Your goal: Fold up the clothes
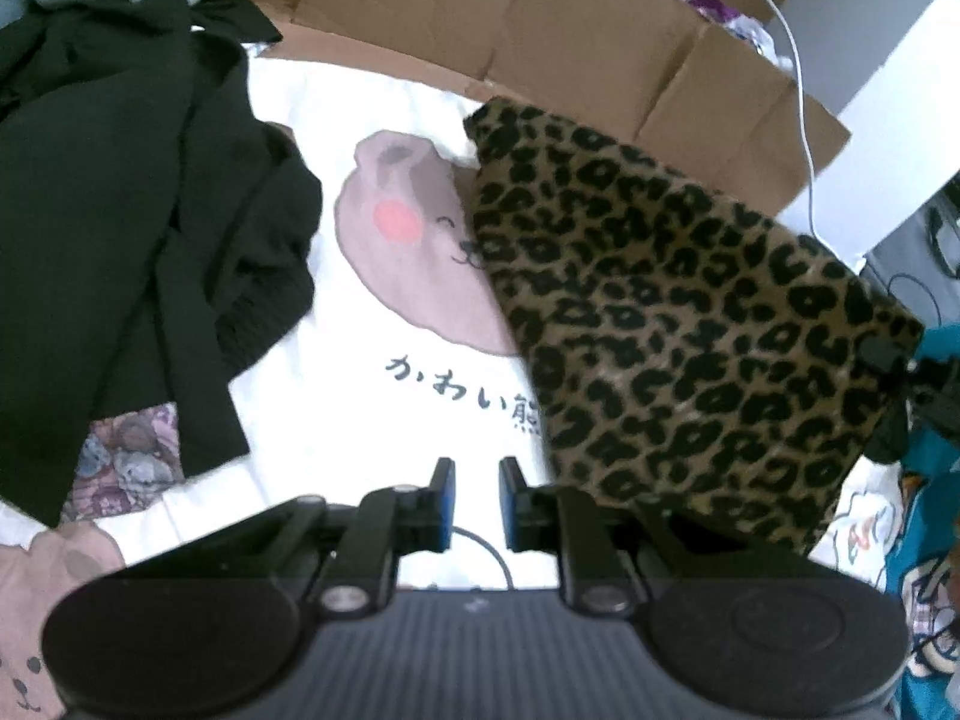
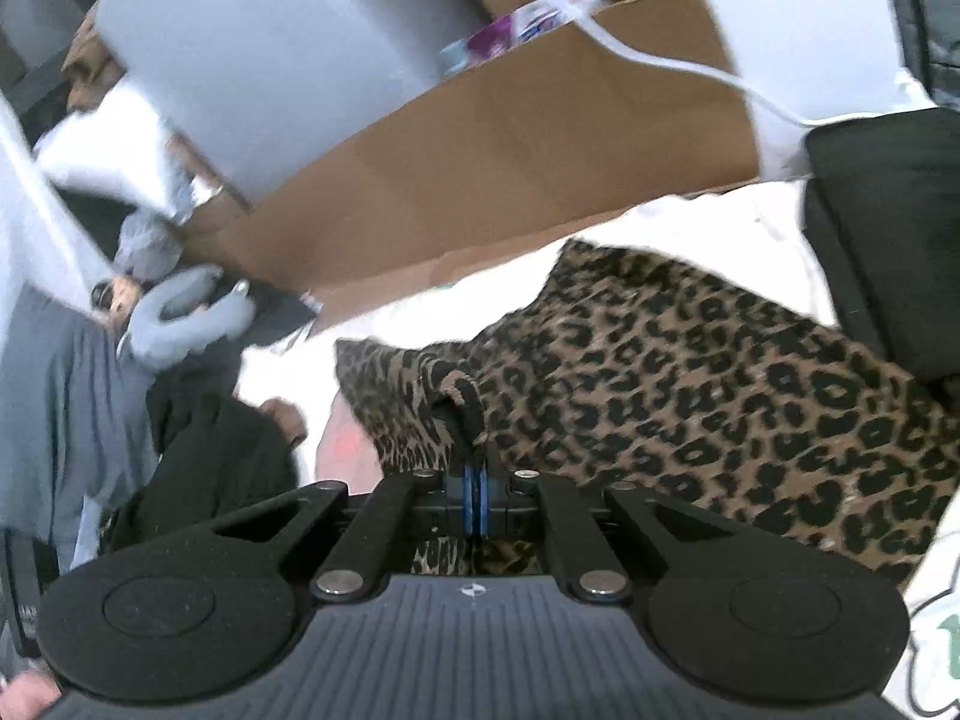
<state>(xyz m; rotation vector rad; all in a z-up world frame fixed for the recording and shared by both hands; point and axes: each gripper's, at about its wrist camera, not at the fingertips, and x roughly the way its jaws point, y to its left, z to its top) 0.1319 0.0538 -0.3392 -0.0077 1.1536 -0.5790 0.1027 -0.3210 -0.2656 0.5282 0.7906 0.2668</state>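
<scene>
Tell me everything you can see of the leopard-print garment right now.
The leopard-print garment is tan fabric with black spots, soft-looking, possibly knit. It is lifted and draped rather than flat, partly covering the bear print on the white shirt beneath. The right gripper is shut on a dark-trimmed edge of it. The left gripper is open, beside its lower edge, not touching. Cardboard stands behind.

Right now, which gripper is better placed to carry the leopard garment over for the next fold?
Right. The right gripper is shut on an edge of the leopard garment, so it can probably carry that edge over. The left gripper is open and holds nothing, hovering over the white bear shirt beside it.
</scene>
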